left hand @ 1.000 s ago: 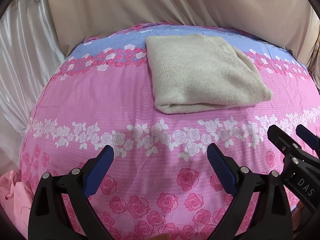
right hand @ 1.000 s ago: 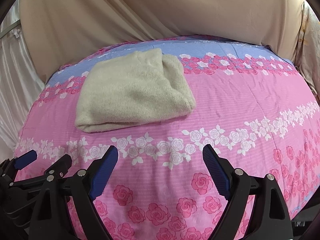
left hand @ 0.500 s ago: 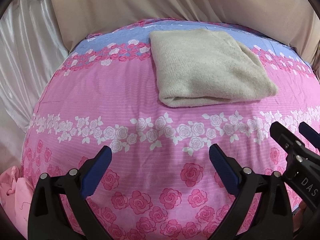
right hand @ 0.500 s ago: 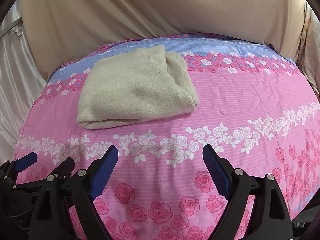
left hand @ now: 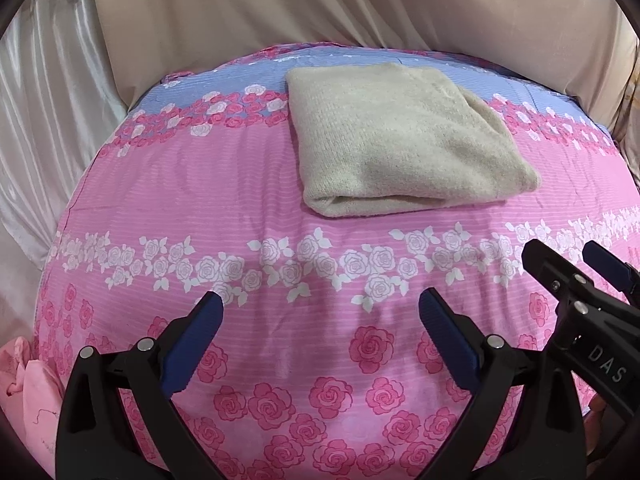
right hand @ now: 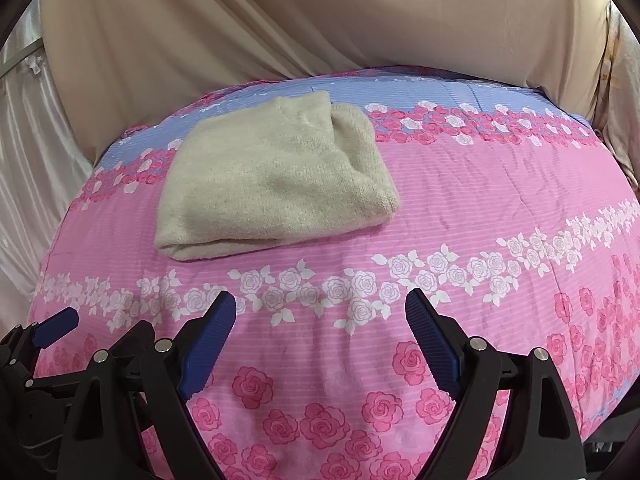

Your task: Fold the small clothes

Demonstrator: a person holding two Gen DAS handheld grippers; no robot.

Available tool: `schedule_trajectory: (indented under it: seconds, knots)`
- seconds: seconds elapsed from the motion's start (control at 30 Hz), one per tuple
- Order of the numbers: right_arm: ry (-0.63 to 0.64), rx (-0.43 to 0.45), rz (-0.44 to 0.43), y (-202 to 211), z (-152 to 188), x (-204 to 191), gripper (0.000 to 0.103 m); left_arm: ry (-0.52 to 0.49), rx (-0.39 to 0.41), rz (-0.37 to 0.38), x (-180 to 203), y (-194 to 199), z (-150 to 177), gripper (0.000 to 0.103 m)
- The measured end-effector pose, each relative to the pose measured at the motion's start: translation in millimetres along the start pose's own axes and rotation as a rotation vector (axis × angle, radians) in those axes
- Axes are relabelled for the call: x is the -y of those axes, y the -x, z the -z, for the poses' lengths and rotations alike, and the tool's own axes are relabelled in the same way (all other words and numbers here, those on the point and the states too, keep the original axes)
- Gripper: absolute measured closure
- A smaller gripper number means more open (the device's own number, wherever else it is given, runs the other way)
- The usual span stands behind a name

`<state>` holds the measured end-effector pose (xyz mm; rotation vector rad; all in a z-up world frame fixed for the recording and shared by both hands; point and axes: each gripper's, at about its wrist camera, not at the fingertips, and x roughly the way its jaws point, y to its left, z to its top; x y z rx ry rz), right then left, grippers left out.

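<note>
A beige knitted garment (left hand: 404,140) lies folded into a thick rectangle on the far half of a pink rose-print bed cover (left hand: 240,184); it also shows in the right wrist view (right hand: 272,184). My left gripper (left hand: 320,312) is open and empty, hovering over the near part of the cover, well short of the garment. My right gripper (right hand: 320,312) is open and empty too, beside the left one. The right gripper shows at the right edge of the left wrist view (left hand: 580,272), and the left gripper at the left edge of the right wrist view (right hand: 60,324).
Beige cloth (left hand: 320,8) hangs behind the bed. Shiny white curtain (left hand: 44,100) hangs at the left. A pink crumpled cloth (left hand: 24,392) lies at the bed's near left edge. The cover has a blue band (right hand: 460,92) at its far side.
Both grippers have shifted slightly, so the folded garment sits a little differently in each view. Both stay open and empty. The garment has not moved.
</note>
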<state>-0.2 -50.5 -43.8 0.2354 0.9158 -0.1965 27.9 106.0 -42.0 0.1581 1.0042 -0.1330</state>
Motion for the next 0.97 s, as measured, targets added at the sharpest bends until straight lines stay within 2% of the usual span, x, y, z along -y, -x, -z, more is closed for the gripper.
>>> schedule_trajectory:
  seconds: [0.97]
  knots:
    - [-0.019,0.012,0.025,2.4,-1.2,-1.1,0.019,0.02,-0.014,-0.011,1.7,-2.7,-0.1,0.007]
